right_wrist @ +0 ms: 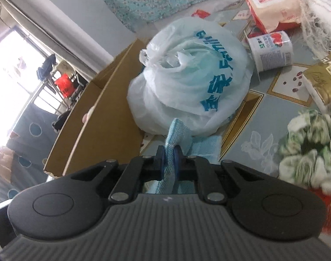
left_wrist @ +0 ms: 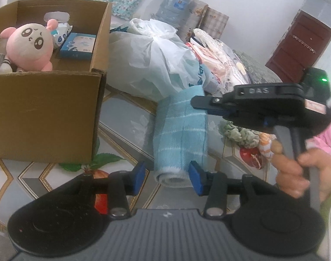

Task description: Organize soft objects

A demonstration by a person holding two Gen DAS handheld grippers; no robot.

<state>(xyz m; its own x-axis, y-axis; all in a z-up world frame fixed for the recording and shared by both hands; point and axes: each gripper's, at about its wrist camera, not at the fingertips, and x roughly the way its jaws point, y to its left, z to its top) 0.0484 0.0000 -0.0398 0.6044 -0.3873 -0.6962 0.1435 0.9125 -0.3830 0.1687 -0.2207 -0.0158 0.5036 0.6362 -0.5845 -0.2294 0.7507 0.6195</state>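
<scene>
A rolled light-blue towel (left_wrist: 180, 130) lies on the patterned surface, with its near end between the fingers of my left gripper (left_wrist: 167, 176). That gripper is open: the left pad stands clear of the roll and the right pad is at its edge. My right gripper (left_wrist: 199, 104) reaches in from the right with a hand on its handle and pinches the roll's far end. In the right wrist view my right gripper (right_wrist: 169, 158) is shut on a fold of the blue towel (right_wrist: 178, 130). An open cardboard box (left_wrist: 45, 113) at the left holds a pink plush toy (left_wrist: 30, 45).
A tied white plastic bag (right_wrist: 187, 76) sits just behind the towel, beside the box wall (right_wrist: 95, 119). A green-and-white scrunchie (right_wrist: 311, 148) lies to the right. Farther back are a tissue roll pack (right_wrist: 272, 50), a wipes pack (right_wrist: 272, 10) and a gold box (right_wrist: 324, 82).
</scene>
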